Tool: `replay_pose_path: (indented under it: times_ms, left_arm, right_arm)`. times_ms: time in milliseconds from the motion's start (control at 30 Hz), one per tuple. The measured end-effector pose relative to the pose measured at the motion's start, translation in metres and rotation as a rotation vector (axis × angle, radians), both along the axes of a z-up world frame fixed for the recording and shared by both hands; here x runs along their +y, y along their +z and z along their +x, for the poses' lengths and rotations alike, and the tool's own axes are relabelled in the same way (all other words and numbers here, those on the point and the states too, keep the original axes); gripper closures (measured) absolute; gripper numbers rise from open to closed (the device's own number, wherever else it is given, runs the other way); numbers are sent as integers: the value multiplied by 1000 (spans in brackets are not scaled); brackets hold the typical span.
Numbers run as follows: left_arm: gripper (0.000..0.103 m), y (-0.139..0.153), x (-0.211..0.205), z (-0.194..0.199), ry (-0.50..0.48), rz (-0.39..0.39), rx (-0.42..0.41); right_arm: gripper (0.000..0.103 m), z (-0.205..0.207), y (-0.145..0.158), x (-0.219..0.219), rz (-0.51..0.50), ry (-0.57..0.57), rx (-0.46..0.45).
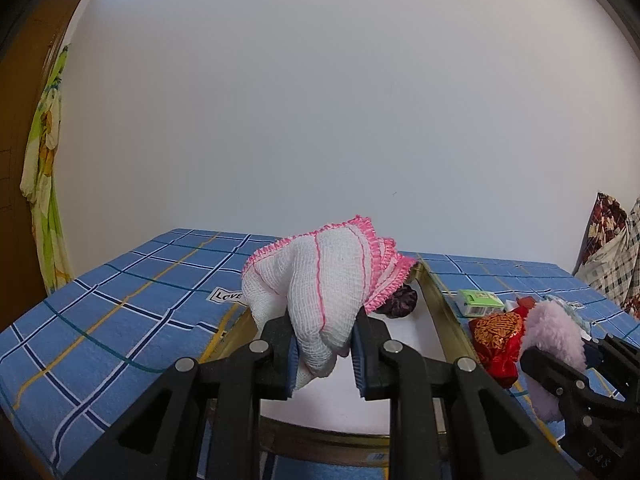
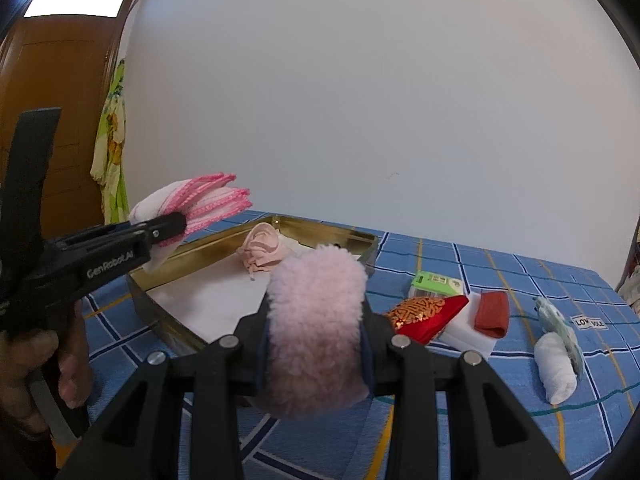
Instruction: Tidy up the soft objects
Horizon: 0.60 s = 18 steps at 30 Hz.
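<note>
White gauze cloth with pink stitched edging (image 1: 320,292), bunched and lifted over the gold-rimmed tray (image 2: 208,240). Fluffy pale-pink plush piece (image 2: 316,332), upright, raised just beside the tray's right edge. Peach fabric rosette (image 2: 262,252) lying inside the tray. Red-and-gold embroidered pouch (image 2: 424,314) and rolled white cloth (image 2: 556,368) lying on the blue checked cover, right of the tray.

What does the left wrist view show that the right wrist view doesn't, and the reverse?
Only the left wrist view shows a dark purple scrunchie in the gold tray, behind the held cloth.

Only the right wrist view shows a pale pink fabric bundle in the tray, a rolled white towel on the blue checked cover, and a red folded cloth.

Both show the left gripper shut on the pink-edged white cloth, the right gripper shut on the fluffy pink item, the red-gold pouch and the green packet.
</note>
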State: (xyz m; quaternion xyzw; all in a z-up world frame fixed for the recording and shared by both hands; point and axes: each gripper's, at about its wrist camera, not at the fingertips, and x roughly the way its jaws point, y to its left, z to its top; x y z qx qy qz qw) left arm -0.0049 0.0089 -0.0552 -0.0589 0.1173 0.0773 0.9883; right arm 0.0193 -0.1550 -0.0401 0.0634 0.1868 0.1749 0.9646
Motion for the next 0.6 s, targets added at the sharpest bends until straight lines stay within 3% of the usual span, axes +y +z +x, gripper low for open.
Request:
replay_pose_path:
  times_ms: [600]
  left_arm:
    - [79,15,8,11,-39,29,47]
  right_arm:
    - [67,15,14,9,78,83,46]
